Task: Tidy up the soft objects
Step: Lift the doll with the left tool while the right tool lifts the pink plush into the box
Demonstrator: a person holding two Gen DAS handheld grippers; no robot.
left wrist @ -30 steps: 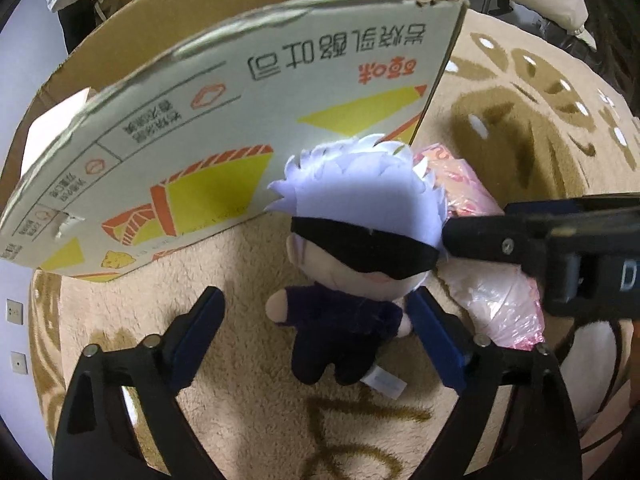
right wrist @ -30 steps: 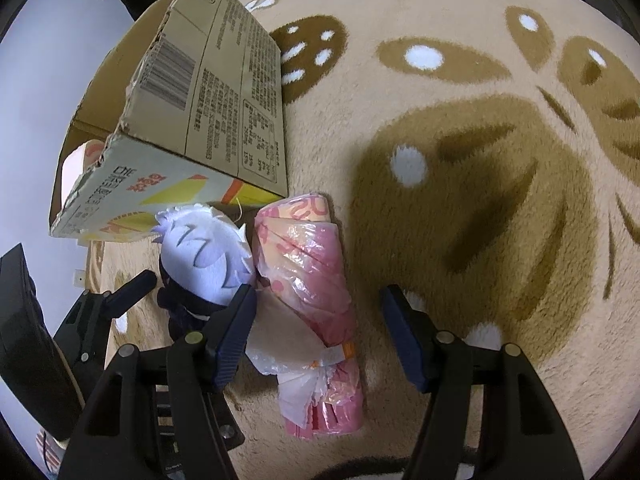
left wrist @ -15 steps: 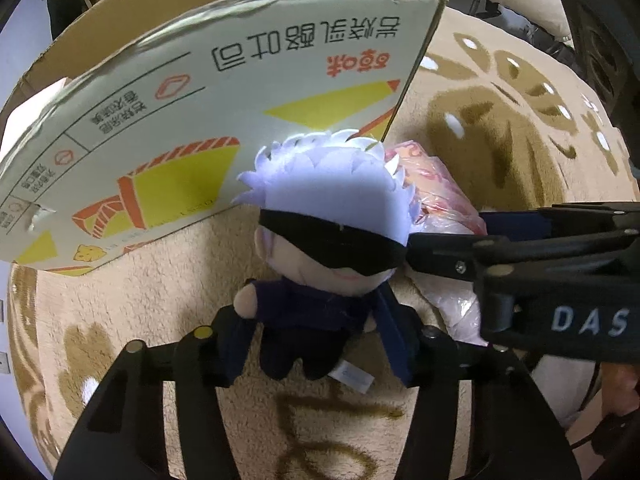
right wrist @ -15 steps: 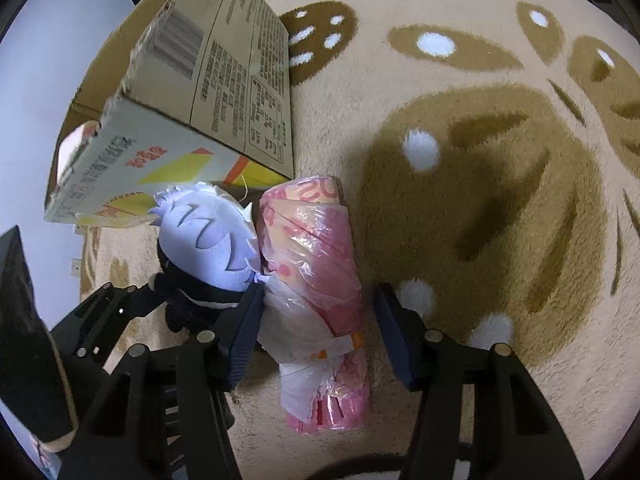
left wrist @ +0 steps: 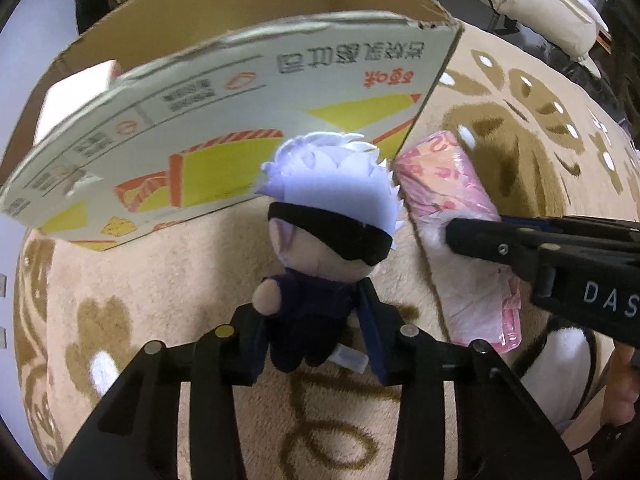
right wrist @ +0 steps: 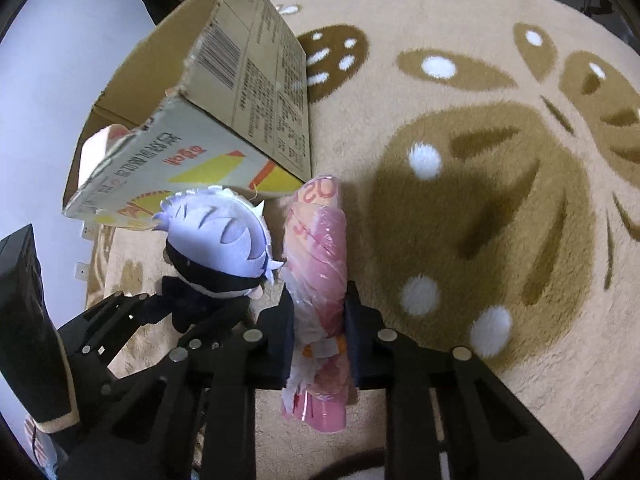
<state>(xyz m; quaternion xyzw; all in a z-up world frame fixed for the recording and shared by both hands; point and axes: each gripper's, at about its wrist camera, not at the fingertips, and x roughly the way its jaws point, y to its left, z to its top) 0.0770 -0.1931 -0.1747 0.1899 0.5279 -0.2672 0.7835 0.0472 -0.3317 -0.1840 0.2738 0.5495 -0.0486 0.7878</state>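
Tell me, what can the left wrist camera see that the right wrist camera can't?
Only the left wrist view shows the doll's face with its black blindfold, its white tag, and the white padded jacket at the far edge.

Only the right wrist view shows the box's barcode side, the right gripper squeezing the pink bundle between its pads, and books past the rug.

Both show the doll, the pink bundle, the cardboard box, the tan patterned rug, and the left gripper closed on the doll's dark body.

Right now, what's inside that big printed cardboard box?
Inside the printed cardboard box, one pale pinkish-white thing shows at its left end. The near wall hides everything else.
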